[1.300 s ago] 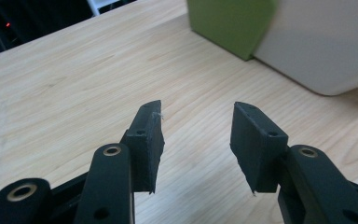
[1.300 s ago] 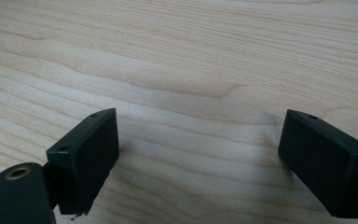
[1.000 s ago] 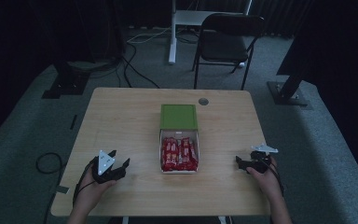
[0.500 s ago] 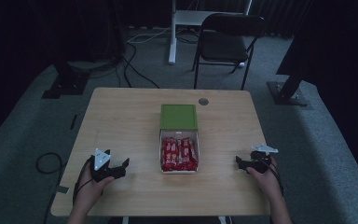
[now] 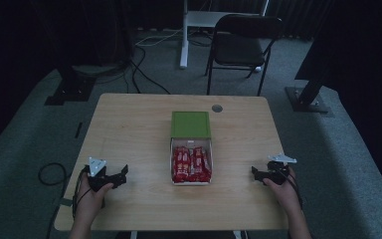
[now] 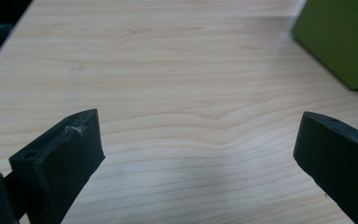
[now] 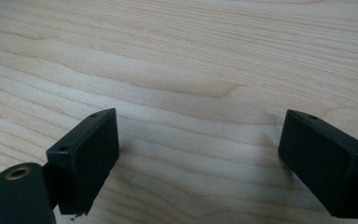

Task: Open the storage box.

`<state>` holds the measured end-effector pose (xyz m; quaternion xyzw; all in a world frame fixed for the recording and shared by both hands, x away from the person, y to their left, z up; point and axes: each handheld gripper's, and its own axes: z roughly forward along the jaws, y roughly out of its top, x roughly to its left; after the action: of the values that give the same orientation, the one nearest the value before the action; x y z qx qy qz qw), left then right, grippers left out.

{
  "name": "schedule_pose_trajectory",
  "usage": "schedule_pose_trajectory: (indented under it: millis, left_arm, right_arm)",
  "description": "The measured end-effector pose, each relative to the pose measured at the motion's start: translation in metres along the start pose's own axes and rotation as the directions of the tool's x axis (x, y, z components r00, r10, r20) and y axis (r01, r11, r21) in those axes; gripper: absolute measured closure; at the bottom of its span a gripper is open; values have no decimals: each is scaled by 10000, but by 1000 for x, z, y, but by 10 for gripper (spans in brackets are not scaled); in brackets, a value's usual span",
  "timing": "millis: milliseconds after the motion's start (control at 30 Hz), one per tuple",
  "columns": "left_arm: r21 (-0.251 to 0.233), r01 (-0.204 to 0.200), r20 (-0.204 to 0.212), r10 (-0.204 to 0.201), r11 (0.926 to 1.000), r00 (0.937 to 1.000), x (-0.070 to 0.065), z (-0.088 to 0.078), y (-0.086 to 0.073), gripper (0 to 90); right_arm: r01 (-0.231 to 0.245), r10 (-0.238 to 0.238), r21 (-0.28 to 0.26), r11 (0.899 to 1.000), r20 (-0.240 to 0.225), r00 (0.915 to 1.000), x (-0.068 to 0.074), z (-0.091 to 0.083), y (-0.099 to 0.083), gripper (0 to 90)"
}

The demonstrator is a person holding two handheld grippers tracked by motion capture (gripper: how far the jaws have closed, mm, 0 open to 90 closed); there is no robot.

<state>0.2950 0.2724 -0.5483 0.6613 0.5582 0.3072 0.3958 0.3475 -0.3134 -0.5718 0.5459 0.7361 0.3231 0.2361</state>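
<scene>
A white box (image 5: 191,182) of red packets (image 5: 191,163) sits at the table's middle, its green lid (image 5: 191,124) folded back on the far side. My left gripper (image 5: 122,175) rests near the front left of the wooden table (image 5: 129,124), open, pointing right toward the box. In the left gripper view the jaws stand wide apart over bare wood, left gripper (image 6: 196,140), with the green lid (image 6: 340,42) at the upper right. My right gripper (image 5: 255,173) lies at the front right, open, pointing left. Its jaws frame bare wood, right gripper (image 7: 198,140).
A small round grommet (image 5: 217,107) marks the table's far edge. Beyond the table stand a black folding chair (image 5: 243,40) and a white desk leg (image 5: 184,35). Dark stand bases (image 5: 69,92) and cables lie on the grey carpet.
The left gripper has slid a little toward the front left of the table. The right gripper and the box have stayed put.
</scene>
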Motion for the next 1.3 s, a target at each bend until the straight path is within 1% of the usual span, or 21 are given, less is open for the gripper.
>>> schedule_pose_trajectory:
  millis: [33,100,233,267,300,333,400,467,533,600,700,800,833,967,1000,1067,1133,1167,1233,1267,1300]
  left_arm:
    - [66,51,-191,-50,10000,9998,2,0,0,20]
    - [114,163,-423,-158,9998,9990,6,0,0,20]
    - [571,179,-773,-135,9982,9969,13,1,-1,20]
    - [655,112,-804,-59,9978,9967,14,2,-1,20]
    - [823,-133,-790,198,9965,9967,15,2,-1,20]
    - [953,-212,-875,296,9952,9957,16,3,-1,21]
    - [1107,-256,-901,357,9935,9953,17,4,-1,21]
    - [1208,-144,-972,262,9926,9949,19,6,-1,21]
    - [1323,-205,-1009,341,9910,9943,20,8,-2,21]
    - [1420,-280,-1017,428,9895,9939,21,10,-3,20]
    - [1488,-152,-1044,310,9887,9941,23,11,-4,21]
    - [1608,-145,-1023,312,9869,9943,24,12,-4,20]
    - [1674,-135,-1012,308,9858,9944,25,13,-5,21]
    - [1989,-308,-1012,518,9795,9935,26,15,-7,21]
    - [2077,-280,-1019,501,9778,9935,26,16,-7,20]
    - [2135,-360,-969,578,9763,9936,26,17,-6,21]
    - [2337,-419,-964,660,9714,9931,26,18,-6,21]
    - [2583,-480,-957,750,9649,9926,26,19,-7,20]
    - [2580,-447,-952,714,9651,9929,25,20,-6,18]
    - [2600,-413,-884,664,9647,9939,25,20,-6,19]
    - [2716,-164,-606,341,9623,9976,25,21,-7,19]
  right_arm:
    - [1,-1,-2,10000,-1,10000,0,0,0,117]
    - [0,0,0,10000,0,10000,0,0,0,117]
    - [-33,33,20,10000,16,10000,0,0,0,113]
    - [-34,34,22,10000,16,10000,0,0,0,113]
    - [-31,31,18,10000,17,10000,0,0,0,113]
    - [-30,30,18,10000,17,10000,0,0,0,113]
    - [-31,31,19,10000,16,10000,0,0,0,113]
    - [-32,32,13,10000,16,10000,0,0,0,113]
    - [-30,30,17,10000,17,10000,0,0,0,113]
    - [-31,31,17,10000,15,10000,0,0,0,112]
    - [-39,38,23,10000,14,10000,0,0,0,112]
    - [-50,50,16,10000,43,10000,0,1,1,112]
    - [-55,55,13,10000,45,10000,0,1,1,112]
    - [-64,64,12,10000,51,10000,0,1,1,112]
    - [-64,64,16,10000,50,10000,0,1,1,112]
    - [-69,69,15,10000,50,10000,0,1,1,111]
    - [-70,70,15,10000,51,10000,0,1,1,111]
    - [-71,71,15,10000,52,10000,0,1,1,111]
    - [-75,74,13,10000,50,10000,0,1,1,111]
    - [-74,74,14,10000,48,10000,0,1,1,111]
    - [-74,74,14,10000,49,10000,0,1,1,111]
